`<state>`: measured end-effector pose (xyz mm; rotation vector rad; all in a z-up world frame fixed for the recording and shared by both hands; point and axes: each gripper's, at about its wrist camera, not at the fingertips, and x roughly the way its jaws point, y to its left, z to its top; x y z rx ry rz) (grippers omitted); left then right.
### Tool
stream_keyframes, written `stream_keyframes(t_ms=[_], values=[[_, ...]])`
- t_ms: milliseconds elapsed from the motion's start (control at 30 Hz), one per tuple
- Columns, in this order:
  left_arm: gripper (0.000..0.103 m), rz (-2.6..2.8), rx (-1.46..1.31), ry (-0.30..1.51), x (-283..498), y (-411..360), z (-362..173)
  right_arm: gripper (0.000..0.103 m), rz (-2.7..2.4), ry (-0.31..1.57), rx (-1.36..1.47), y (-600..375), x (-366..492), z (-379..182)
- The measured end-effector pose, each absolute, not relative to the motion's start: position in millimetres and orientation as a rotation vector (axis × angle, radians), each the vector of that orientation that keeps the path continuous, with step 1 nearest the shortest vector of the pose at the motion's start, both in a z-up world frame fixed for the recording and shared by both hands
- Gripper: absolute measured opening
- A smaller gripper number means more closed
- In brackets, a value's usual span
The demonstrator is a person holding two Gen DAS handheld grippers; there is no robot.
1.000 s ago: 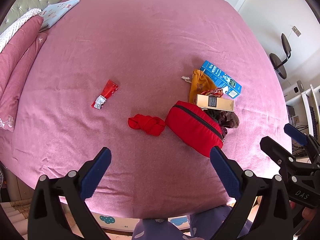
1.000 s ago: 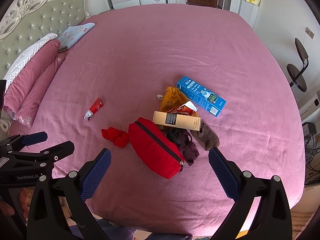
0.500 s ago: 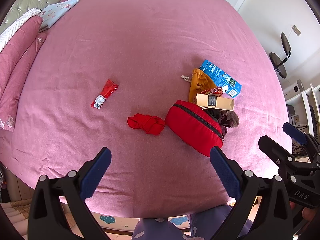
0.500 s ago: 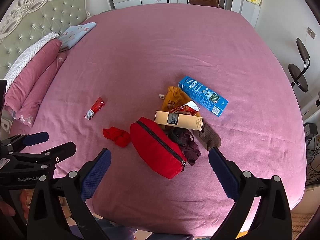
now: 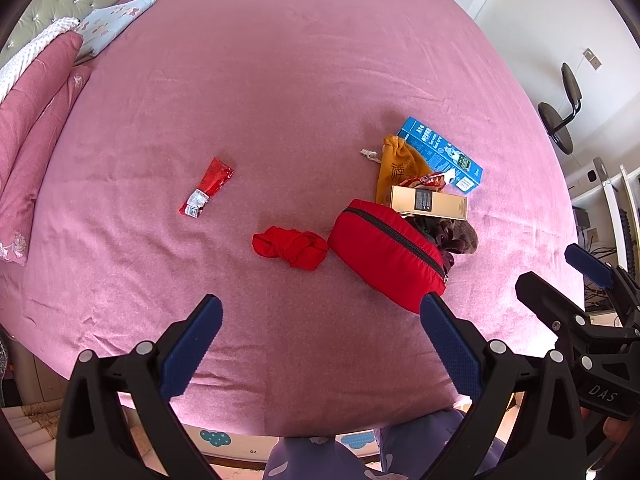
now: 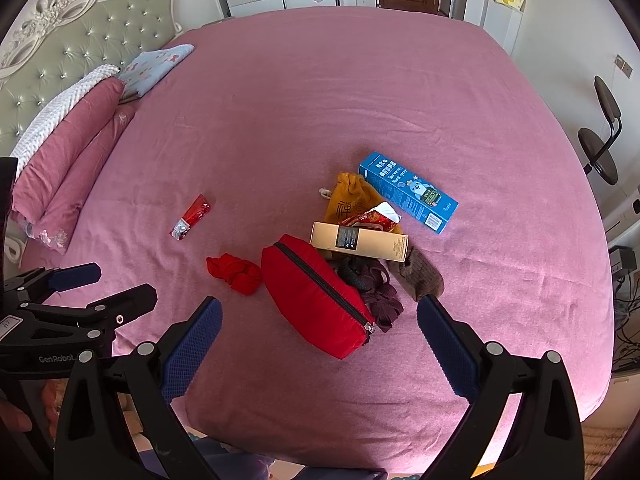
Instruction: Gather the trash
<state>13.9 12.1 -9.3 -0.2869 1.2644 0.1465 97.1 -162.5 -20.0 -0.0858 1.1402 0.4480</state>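
Note:
On the pink bed (image 5: 280, 80) lie a red snack wrapper (image 5: 206, 189), a red crumpled cloth (image 5: 290, 246), a red zip pouch (image 5: 390, 254), a tan box (image 5: 430, 202), a blue box (image 5: 440, 154), a yellow drawstring bag (image 5: 396, 170) and a red-white wrapper (image 5: 430, 180). The same things show in the right wrist view: snack wrapper (image 6: 191, 216), pouch (image 6: 320, 296), tan box (image 6: 360, 240), blue box (image 6: 408, 191). My left gripper (image 5: 318, 322) is open and empty above the bed's near edge. My right gripper (image 6: 318, 326) is open and empty, also short of the pile.
Dark socks (image 6: 380, 292) and a brown sock (image 6: 420, 276) lie by the pouch. Pink pillows (image 6: 68, 160) and a padded headboard (image 6: 68, 52) are at the left. An office chair (image 6: 600, 148) stands right of the bed. A person's legs (image 5: 320, 456) show below.
Both grippers have shifted slightly; the items sit a little higher in the right view. Nothing was taken hold of, and both jaws stay open.

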Motion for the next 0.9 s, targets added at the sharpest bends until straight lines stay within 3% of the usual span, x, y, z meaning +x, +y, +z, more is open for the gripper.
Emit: stream_keyframes(t_ms=[567,900], values=[[0.099,0.178,-0.398,1.352,23.2,23.3,-55.2,0.093,0.543,1.211,-0.160,-144.2,104.2,-67.4],[0.099,0.278,-0.555,1.448,28.6,47.3,-122.5,0.082,0.641,1.224,-0.372,-115.9,124.9,-139.4]])
